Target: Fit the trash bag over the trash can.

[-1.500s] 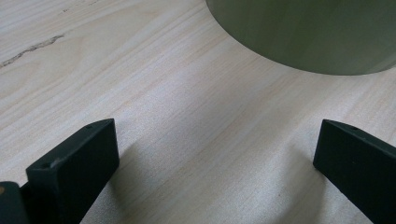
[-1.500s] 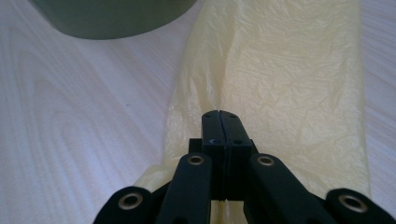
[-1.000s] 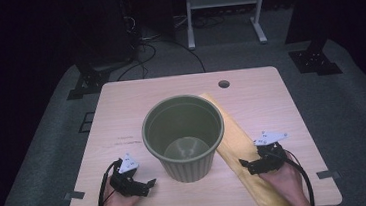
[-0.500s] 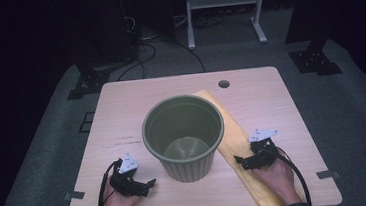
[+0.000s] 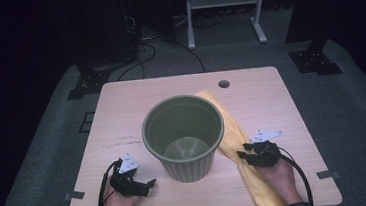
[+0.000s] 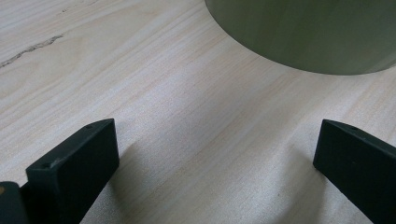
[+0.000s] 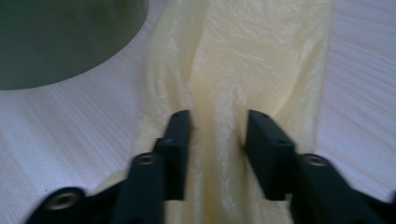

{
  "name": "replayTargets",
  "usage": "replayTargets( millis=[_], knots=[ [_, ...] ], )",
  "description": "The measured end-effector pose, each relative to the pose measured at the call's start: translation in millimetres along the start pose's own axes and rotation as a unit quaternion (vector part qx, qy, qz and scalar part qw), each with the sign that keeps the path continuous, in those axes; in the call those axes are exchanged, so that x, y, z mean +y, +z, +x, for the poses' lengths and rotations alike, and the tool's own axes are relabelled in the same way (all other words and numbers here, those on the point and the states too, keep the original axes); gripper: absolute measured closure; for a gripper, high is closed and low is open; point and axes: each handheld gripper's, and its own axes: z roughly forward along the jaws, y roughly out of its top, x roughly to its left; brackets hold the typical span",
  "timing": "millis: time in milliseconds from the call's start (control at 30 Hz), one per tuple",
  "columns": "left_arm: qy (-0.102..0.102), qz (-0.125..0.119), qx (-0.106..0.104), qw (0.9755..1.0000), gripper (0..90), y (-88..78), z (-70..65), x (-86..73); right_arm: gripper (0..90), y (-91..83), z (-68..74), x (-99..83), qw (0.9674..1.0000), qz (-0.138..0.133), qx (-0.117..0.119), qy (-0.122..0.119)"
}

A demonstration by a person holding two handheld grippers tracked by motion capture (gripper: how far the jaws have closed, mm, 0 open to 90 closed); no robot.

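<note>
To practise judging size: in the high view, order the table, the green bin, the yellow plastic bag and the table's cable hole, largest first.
1. Table
2. Green bin
3. Yellow plastic bag; the bin partly hides it, so this rank is unsure
4. Cable hole

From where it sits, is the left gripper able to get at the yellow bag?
Probably not directly. The green bin stands between the left gripper and the yellow bag, which lies on the bin's far side, where the right gripper, jaws just closing, pinches a fold.
</note>
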Motion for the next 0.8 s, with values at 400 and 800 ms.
replayTargets(
  millis=[400,800],
  knots=[
    [0.000,0.000,-0.001,1.0000,0.0,0.0,0.0,0.1,90.0,-4.8,5.6,-0.1,0.9992,0.007,0.035,-0.018],
    [0.000,0.000,-0.001,1.0000,0.0,0.0,0.0,0.1,90.0,-30.1,18.9,10.3,0.9951,-0.015,0.073,-0.065]
  ],
)
